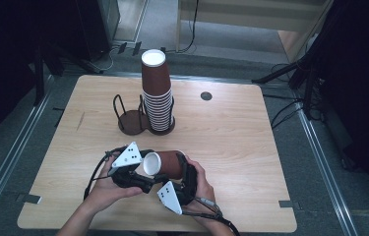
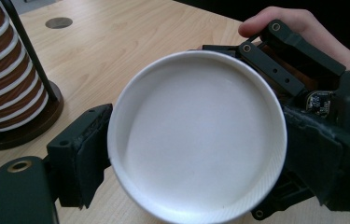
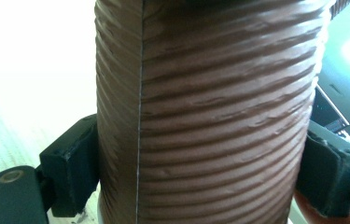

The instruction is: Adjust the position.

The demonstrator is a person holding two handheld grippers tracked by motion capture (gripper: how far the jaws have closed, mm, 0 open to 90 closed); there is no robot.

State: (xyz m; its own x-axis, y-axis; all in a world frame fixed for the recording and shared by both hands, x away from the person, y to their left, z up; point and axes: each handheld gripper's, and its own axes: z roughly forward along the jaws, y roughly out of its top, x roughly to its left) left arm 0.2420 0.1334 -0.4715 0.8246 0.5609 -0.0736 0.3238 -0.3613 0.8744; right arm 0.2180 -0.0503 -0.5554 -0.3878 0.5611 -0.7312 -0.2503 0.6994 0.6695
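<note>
A brown ribbed paper cup [image 1: 165, 164] with a white inside lies on its side, held above the table's near edge between both grippers. My right gripper [image 1: 184, 172] is shut on the cup's body; in the right gripper view its pads [image 3: 77, 163] press the ribbed wall [image 3: 210, 116] from both sides. My left gripper [image 1: 140, 172] faces the cup's open mouth. In the left gripper view the white rim [image 2: 196, 135] sits between the two jaws, and both pads [image 2: 86, 154] touch it.
A tall stack of brown cups [image 1: 156, 98] stands in a dark wire two-slot holder [image 1: 133, 120] at the table's middle; the stack [image 2: 4, 70] is close on the left in the left gripper view. A round grey cap [image 1: 206, 96] is set into the wooden table [image 1: 246, 147].
</note>
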